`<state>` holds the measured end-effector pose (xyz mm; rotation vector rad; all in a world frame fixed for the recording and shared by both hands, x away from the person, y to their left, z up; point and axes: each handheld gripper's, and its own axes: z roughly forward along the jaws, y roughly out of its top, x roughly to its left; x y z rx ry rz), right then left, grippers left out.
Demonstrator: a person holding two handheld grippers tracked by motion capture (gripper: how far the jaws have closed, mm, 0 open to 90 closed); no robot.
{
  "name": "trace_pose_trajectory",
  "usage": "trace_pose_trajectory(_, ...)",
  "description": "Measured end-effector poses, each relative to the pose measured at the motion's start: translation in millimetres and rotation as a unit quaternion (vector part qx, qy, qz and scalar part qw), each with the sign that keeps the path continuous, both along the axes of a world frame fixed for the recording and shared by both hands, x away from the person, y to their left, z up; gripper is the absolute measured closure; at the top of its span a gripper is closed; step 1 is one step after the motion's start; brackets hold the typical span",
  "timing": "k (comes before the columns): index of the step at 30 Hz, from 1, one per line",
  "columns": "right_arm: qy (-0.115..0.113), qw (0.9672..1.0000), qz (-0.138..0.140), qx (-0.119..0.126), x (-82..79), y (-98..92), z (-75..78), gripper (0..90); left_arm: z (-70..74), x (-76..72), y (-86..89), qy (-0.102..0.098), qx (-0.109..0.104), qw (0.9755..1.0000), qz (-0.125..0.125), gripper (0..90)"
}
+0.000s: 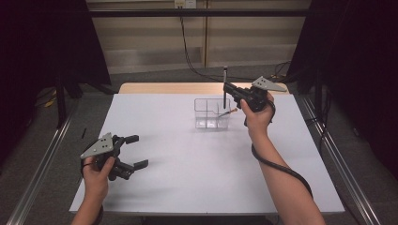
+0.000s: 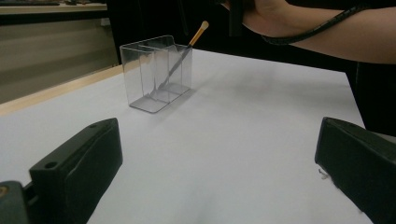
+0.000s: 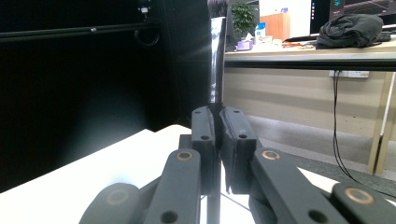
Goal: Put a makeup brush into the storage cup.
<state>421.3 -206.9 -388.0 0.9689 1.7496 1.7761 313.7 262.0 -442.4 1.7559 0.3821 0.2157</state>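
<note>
Gripping a dark brush (image 1: 225, 80) above the clear organizer (image 1: 212, 114) — right gripper (image 1: 228, 89); left gripper (image 1: 133, 151) gapes.

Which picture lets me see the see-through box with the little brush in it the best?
The left gripper view: the clear box stands close, its dividers plain, the brush leaning inside. The high view shows the box small and far. The right gripper view looks past it.

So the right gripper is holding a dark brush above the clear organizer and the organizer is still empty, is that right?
Not quite: the clear organizer already holds one brush, leaning in an end compartment, as the left gripper view shows. The right gripper does hold a dark brush above it.
</note>
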Motion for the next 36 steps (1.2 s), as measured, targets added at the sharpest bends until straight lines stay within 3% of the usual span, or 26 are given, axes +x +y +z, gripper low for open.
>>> trace_pose_trajectory(23, 0.017, 0.9997, -0.012, 0.009, 11.1, -9.6, -16.0, 84.6, 0.4, -0.9, 1.1, -0.001, 0.002, 1.0, 0.001, 0.7)
trace_pose_trajectory(36, 0.02, 0.9998, -0.009, -0.003, 12.3, -7.6, -26.8, 84.5, 0.3, -1.3, 0.9, -0.002, 0.002, 1.0, -0.001, 0.7)
